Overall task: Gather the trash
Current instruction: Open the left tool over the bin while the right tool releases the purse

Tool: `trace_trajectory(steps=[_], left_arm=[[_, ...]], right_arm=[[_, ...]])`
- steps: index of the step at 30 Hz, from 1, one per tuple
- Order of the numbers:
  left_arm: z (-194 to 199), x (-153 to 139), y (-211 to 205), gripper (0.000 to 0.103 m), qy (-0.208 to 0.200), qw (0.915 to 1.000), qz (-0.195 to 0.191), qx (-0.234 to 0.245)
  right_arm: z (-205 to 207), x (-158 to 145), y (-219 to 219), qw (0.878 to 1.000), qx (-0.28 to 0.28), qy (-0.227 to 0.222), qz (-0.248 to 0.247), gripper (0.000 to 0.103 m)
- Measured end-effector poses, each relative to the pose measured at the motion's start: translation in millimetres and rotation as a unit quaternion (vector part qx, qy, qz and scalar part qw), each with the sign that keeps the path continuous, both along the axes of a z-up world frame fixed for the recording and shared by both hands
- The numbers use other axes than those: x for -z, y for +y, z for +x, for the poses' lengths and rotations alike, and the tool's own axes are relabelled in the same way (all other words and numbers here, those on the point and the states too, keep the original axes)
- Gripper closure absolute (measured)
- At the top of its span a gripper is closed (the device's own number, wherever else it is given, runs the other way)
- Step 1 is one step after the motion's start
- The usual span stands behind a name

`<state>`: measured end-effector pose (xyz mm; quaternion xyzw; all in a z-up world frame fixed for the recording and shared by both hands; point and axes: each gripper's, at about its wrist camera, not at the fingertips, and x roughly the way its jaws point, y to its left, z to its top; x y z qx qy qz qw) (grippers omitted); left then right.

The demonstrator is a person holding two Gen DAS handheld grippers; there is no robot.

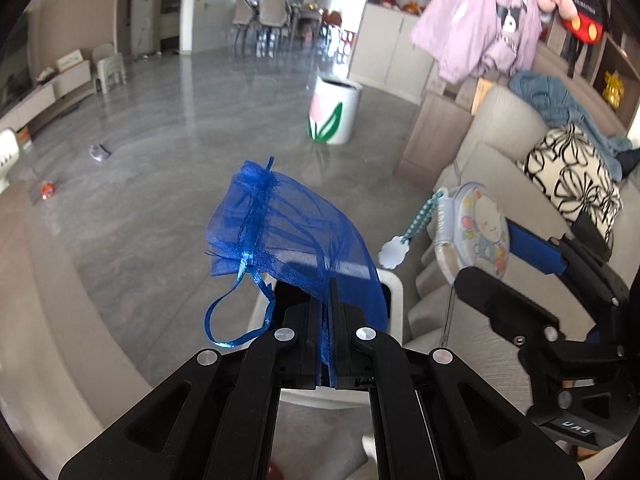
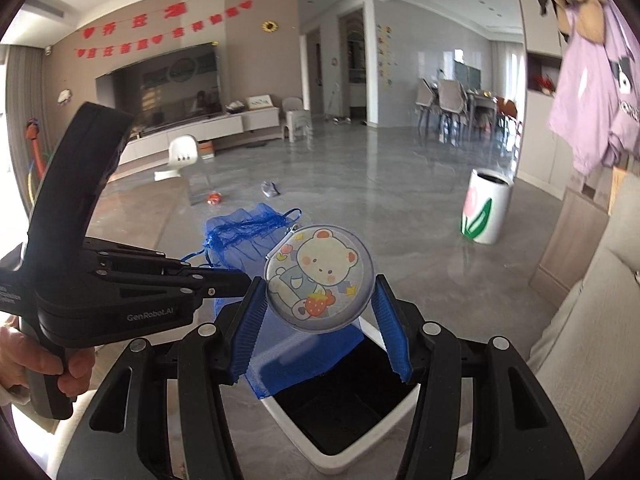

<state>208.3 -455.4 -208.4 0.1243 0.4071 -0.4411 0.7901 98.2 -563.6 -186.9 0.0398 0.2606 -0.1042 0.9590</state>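
While both items hang over the open white bin (image 2: 404, 432), the left hand-held gripper (image 1: 329, 312) is clamped fully shut on the lower edge of a sheer blue drawstring pouch (image 1: 280, 236), and the right hand-held gripper (image 2: 320, 320) is partly open, its blue pads (image 2: 248, 332) pressing the rim of a round bear-print case (image 2: 320, 278). Risk: the pouch is light and floppy, so on release it could drift or catch on the bin's rim, and its ribbon loop (image 1: 224, 320) could snag on the fingers. The case is held only at its edges and could tip out early and land on the floor (image 2: 360, 184) beside the bin. Contents: the bin's interior looks dark, and nothing can be made out inside it. A second white bin with a tulip print (image 2: 486, 210) stands well apart; its contents cannot be seen. Two small scraps (image 2: 270, 189) lie farther off on the floor.
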Motion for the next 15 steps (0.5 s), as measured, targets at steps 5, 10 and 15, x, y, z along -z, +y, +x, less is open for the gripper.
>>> trace_trajectory(steps=[5, 10, 15], left_arm=[[4.8, 23.6, -18.6, 0.010, -0.025, 0.9985, 0.047, -0.013], [12.0, 31.3, -19.9, 0.009, -0.040, 0.9970, 0.062, -0.024], [15.1, 24.7, -15.8, 0.009, -0.056, 0.9959, 0.059, -0.040]], right_arm=[[-2.3, 15.1, -19.4, 1.000, 0.017, 0.018, 0.008, 0.048], [-4.8, 24.0, -24.1, 0.999, 0.027, 0.030, 0.016, 0.048], [-0.3, 31.9, -27.7, 0.999, 0.025, 0.034, 0.026, 0.048]])
